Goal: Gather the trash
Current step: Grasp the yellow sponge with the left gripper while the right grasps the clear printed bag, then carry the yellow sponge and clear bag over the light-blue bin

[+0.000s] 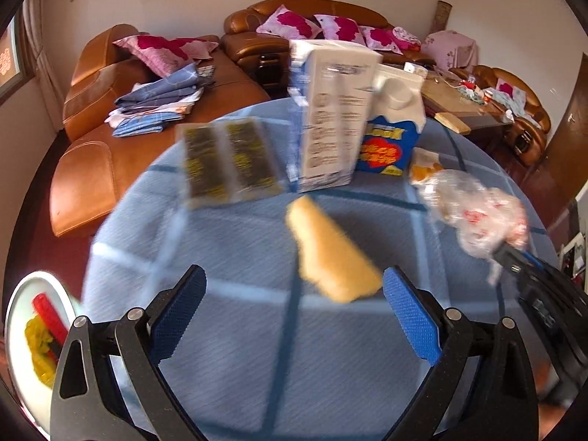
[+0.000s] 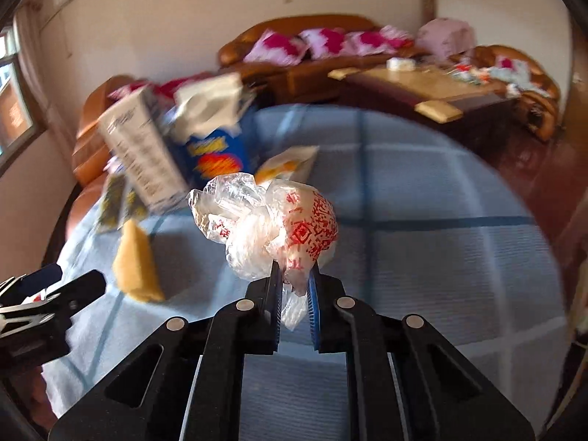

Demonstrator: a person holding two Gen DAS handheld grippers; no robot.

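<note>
My right tongs (image 2: 296, 275) are closed on a crumpled clear plastic bag (image 2: 264, 228) with red print. The two blue pads pinch its lower tail, and the rest of the bag puffs out above the tips, over the middle of the round table (image 2: 422, 257) with the blue checked cloth. From the left camera the same bag (image 1: 477, 217) shows near the right edge of the table, with the black body of the right tongs under it.

My left tongs (image 1: 294, 305) are wide open and hold nothing. The blue pads (image 1: 411, 316) stand far apart above the near part of the table (image 1: 228, 349). A yellow sponge (image 1: 330, 253) lies flat on the cloth just ahead of them, closer to the right pad, and I cannot tell if that pad touches it.

Toward the far edge of the table a tall white carton (image 1: 334, 117) stands upright. Just beside it on the right is a blue carton (image 1: 389, 139) with a white cap on top. To the left of the white carton a dark flat packet with yellow print (image 1: 228, 161) lies on the cloth. A small wrapper with orange on it (image 1: 426, 169) lies near the blue carton, between it and my bag.

Off the near left edge of the table there is a white bin (image 1: 22, 330) with something red and something yellow inside. Behind the table stands a brown leather sofa (image 1: 110, 117) with pink cushions.
</note>
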